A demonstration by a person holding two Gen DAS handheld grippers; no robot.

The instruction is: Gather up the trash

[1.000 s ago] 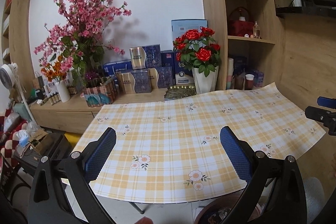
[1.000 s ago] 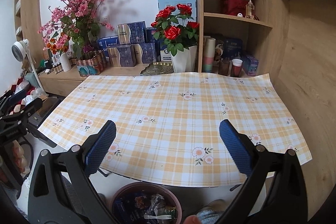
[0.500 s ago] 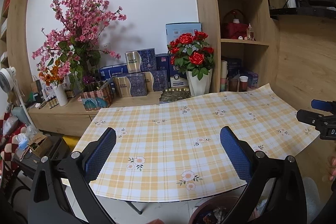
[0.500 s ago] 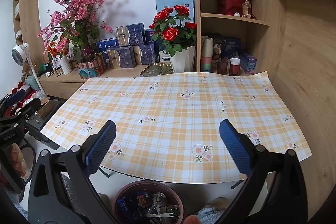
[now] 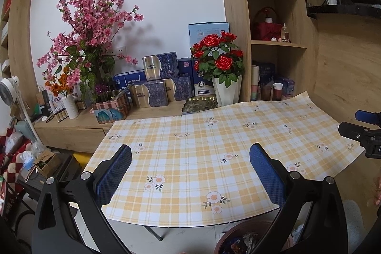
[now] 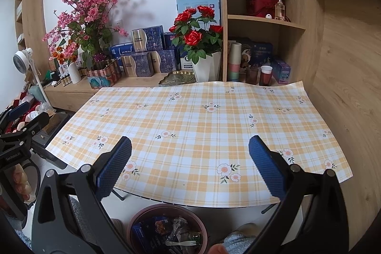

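A round brown bin (image 6: 166, 230) stands on the floor below the table's near edge and holds wrappers and a plastic fork; its rim also shows in the left wrist view (image 5: 240, 232). The table (image 6: 202, 125) has a yellow plaid cloth with flowers and no trash on it. My left gripper (image 5: 190, 170) is open and empty above the table's near left edge. My right gripper (image 6: 190, 163) is open and empty above the near edge, over the bin. Each gripper shows at the edge of the other's view, the right one (image 5: 364, 132) and the left one (image 6: 19, 125).
Behind the table a wooden sideboard (image 6: 133, 82) carries a white pot of red roses (image 6: 207, 63), pink blossoms (image 6: 88, 6), blue boxes and a tin. Shelves (image 6: 264, 20) stand at the right with cups. A fan (image 6: 23, 58) and clutter sit at the left.
Both grippers have drawn back and risen slightly, so the table looks a little farther. Both stay open and empty.
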